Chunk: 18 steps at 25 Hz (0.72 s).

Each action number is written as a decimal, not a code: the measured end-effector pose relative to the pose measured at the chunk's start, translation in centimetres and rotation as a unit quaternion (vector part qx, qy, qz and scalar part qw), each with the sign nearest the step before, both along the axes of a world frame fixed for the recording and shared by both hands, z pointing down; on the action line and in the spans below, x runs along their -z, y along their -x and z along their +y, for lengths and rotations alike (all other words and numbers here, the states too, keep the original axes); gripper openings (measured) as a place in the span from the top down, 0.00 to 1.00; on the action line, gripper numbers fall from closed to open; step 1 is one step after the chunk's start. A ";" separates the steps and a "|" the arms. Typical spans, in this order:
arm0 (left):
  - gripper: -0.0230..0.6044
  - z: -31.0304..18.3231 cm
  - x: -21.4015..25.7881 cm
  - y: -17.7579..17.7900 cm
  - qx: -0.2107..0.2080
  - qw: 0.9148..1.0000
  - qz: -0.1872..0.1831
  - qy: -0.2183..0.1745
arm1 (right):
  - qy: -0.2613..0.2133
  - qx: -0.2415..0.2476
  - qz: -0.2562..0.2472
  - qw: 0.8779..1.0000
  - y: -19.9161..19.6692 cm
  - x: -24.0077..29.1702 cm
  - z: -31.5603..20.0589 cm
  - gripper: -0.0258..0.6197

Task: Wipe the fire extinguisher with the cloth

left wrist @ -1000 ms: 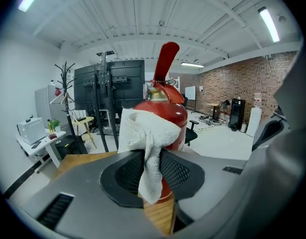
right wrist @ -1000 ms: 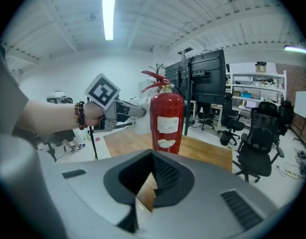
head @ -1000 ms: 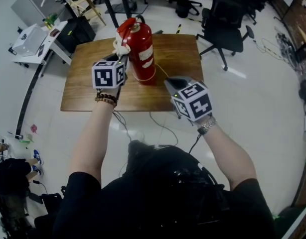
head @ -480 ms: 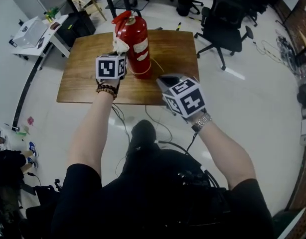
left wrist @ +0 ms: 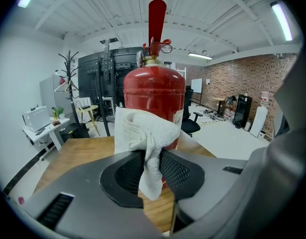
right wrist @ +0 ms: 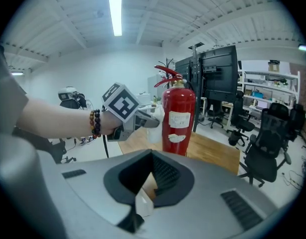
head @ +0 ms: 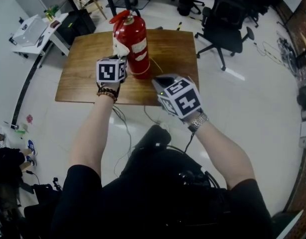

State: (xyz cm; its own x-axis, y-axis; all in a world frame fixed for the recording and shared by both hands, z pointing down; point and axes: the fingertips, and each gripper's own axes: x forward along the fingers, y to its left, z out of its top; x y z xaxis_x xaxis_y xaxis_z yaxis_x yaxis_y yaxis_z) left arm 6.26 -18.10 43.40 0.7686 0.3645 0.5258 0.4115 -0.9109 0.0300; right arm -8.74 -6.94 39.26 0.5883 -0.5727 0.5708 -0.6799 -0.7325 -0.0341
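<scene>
A red fire extinguisher (head: 133, 43) stands upright on the wooden table (head: 83, 78), a little back from its front edge. My left gripper (head: 121, 55) is shut on a white cloth (head: 120, 48) and presses it against the cylinder's left side, around mid-height. In the left gripper view the cloth (left wrist: 145, 133) bunches up between the jaws right in front of the extinguisher (left wrist: 154, 91). My right gripper (head: 161, 80) hovers shut and empty to the right of the extinguisher, over the table's front edge. From the right gripper view, the extinguisher (right wrist: 178, 118) and the left gripper (right wrist: 138, 119) both show.
Black office chairs (head: 225, 29) stand beyond the table's right end. A white desk (head: 28, 31) and a black box (head: 76, 26) sit at the back left. Thin cables (head: 124, 121) trail over the pale floor just below the table's front edge.
The left gripper has slid the cloth down the extinguisher's side, from near the top to about mid-height. The right gripper has stayed in about the same place.
</scene>
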 end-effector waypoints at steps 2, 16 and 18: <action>0.82 0.1 -0.4 0.1 0.001 1.000 -0.003 0.002 | 0.001 0.002 -0.003 1.000 -0.3 -0.2 -0.1 0.92; 0.82 1.2 -4.2 1.2 0.002 1.000 -0.014 0.018 | 0.015 0.040 -0.029 0.999 -2.9 -3.9 -1.9 0.92; 0.82 1.2 -4.6 1.1 0.007 1.000 -0.014 0.022 | 0.017 0.047 -0.032 0.998 -3.5 -4.2 -2.0 0.92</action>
State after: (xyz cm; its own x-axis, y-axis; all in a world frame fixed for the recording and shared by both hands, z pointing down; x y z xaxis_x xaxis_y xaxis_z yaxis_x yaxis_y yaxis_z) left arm 5.11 -16.95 47.99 0.7590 0.3773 0.5306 0.3973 -0.9140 0.0816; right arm -5.24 -8.94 43.51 0.4947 -0.6032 0.6256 -0.7433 -0.6666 -0.0550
